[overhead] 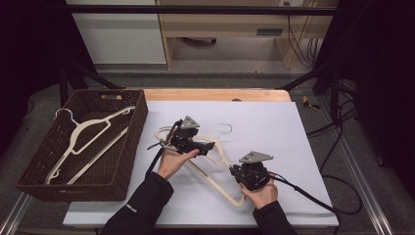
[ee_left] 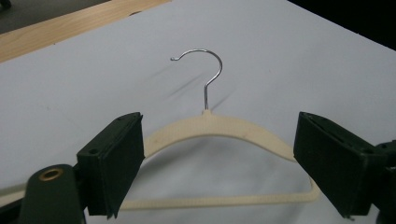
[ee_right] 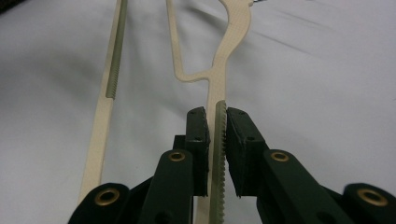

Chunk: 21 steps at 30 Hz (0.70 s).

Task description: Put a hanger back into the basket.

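R tool [ee_right: 215,154] was clenched on the cream plastic hanger w/ steel hook [overhead: 215,161], mid-table [overhead: 274,122], nearer front edge. L tool [ee_left: 219,163] released, jaws straddling hanger's shoulder. Pinch shoulder near hook, lift level w/ R, then wicker basket [overhead: 132,147] at left edge.

Cream hanger [overhead: 215,161] between both grippers, basket [overhead: 128,147] leftward
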Each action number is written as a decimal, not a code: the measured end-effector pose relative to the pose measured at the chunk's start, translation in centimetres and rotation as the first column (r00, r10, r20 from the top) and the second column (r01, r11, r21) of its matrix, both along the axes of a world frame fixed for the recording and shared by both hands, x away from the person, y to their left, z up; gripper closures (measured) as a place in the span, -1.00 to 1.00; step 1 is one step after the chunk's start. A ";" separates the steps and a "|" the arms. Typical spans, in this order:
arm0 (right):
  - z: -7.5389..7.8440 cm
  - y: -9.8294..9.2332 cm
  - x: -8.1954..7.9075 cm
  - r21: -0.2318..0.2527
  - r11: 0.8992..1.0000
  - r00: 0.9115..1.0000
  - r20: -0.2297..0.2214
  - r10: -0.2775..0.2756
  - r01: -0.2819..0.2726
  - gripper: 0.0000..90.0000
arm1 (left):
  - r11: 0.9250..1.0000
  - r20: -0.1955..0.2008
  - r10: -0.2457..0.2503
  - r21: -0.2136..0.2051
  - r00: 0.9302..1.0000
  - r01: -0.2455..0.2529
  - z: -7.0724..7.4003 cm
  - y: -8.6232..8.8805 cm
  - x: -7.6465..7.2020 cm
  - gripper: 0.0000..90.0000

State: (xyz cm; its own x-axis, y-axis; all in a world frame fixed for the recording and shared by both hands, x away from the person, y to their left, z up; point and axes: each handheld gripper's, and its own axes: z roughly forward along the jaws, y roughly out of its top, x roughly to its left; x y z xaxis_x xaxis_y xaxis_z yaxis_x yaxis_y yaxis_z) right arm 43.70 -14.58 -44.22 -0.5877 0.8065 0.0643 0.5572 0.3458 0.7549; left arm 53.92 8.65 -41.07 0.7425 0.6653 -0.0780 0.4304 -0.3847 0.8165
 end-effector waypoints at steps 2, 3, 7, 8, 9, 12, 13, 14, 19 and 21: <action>0.1 0.1 -0.2 0.008 1.000 1.000 -0.007 -0.011 0.011 0.77 | 1.000 0.005 -0.008 -0.012 1.000 0.008 0.0 -0.5 0.2 -0.61; 0.2 0.1 -0.3 0.004 1.000 1.000 -0.010 -0.015 0.015 0.77 | 1.000 0.008 -0.014 -0.011 1.000 0.014 0.0 -0.8 0.4 -0.58; 0.0 0.0 -0.3 -0.014 1.000 1.000 0.001 0.006 -0.006 0.77 | 0.999 -0.001 -0.021 0.032 1.000 0.021 -0.3 -1.9 1.2 -0.51; 0.0 0.0 -0.2 -0.018 1.000 1.000 0.008 0.015 -0.015 0.77 | 0.999 -0.003 -0.021 0.040 1.000 0.021 -0.4 -2.2 1.4 -0.50; 0.0 0.0 -0.3 -0.015 1.000 1.000 0.004 0.008 -0.008 0.77 | 0.998 0.002 -0.020 0.052 1.000 0.019 -0.5 -2.4 1.7 -0.49; 0.0 -0.1 -0.3 -0.023 1.000 1.000 0.017 0.021 -0.020 0.77 | 0.998 -0.009 -0.018 0.059 1.000 0.018 -0.8 -2.9 2.4 -0.41; 0.0 0.0 -0.4 -0.016 1.000 1.000 0.014 0.012 -0.012 0.77 | 0.998 -0.016 -0.012 0.064 1.000 0.013 -1.0 -3.0 2.6 -0.38; 0.1 0.0 -0.5 -0.019 1.000 1.000 0.007 0.020 -0.019 0.77 | 0.998 -0.022 -0.005 0.066 1.000 0.007 -1.2 -3.2 2.8 -0.34; 0.1 -0.1 -0.6 -0.027 0.999 0.999 0.019 0.035 -0.034 0.77 | 0.996 -0.047 0.004 0.087 0.999 0.000 -2.0 -3.9 3.5 -0.16; 0.2 0.0 -0.7 -0.025 0.999 1.000 0.011 0.024 -0.024 0.77 | 0.995 -0.044 0.003 0.096 0.999 0.002 -2.3 -4.2 3.6 -0.06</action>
State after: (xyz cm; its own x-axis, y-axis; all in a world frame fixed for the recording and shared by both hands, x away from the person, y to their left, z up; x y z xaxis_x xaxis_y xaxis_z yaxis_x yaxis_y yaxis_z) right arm 42.96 -14.62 -44.04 -0.6074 0.7935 0.0373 0.5397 0.3778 0.7523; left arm 57.52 4.49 -43.35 0.7395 0.6716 -0.0466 0.4655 -0.4600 0.7561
